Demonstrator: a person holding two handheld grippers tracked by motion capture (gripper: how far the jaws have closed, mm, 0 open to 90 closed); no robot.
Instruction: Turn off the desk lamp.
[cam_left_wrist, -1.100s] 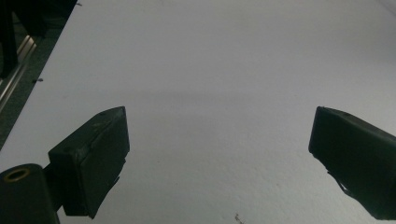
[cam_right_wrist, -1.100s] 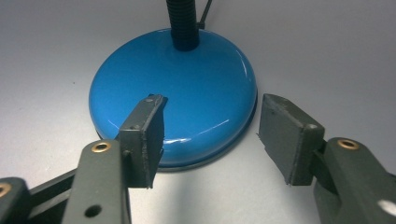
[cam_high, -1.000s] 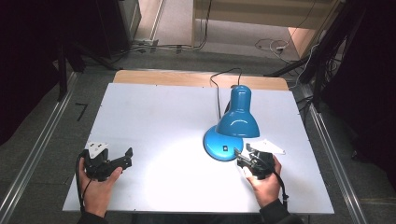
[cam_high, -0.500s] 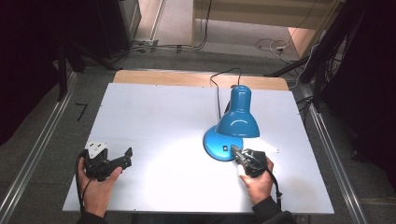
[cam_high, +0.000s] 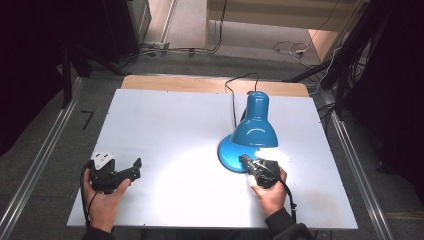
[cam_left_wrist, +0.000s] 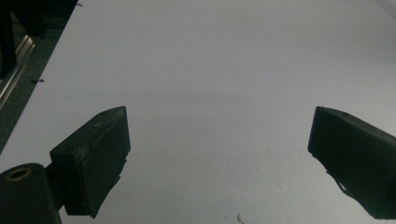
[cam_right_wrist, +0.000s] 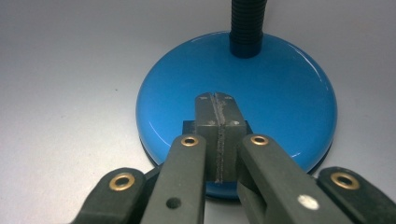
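Your desk lamp (cam_high: 254, 131) is glossy bright blue on shade and round base (cam_right_wrist: 261, 88), with a ribbed black neck (cam_right_wrist: 248, 21) and black cord (cam_high: 234, 95). Both your grippers, left (cam_high: 131, 169) and right (cam_right_wrist: 218, 105), are matte black with brass-coloured rivets. The tabletop (cam_high: 170, 130) is plain pale grey-white with a wood-coloured far edge.

no readable text, labels or signs

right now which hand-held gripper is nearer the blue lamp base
The right hand-held gripper, jaws together, sits over the near edge of the blue lamp base. The left hand-held gripper lies far off to the left near the table's front corner, jaws wide apart.
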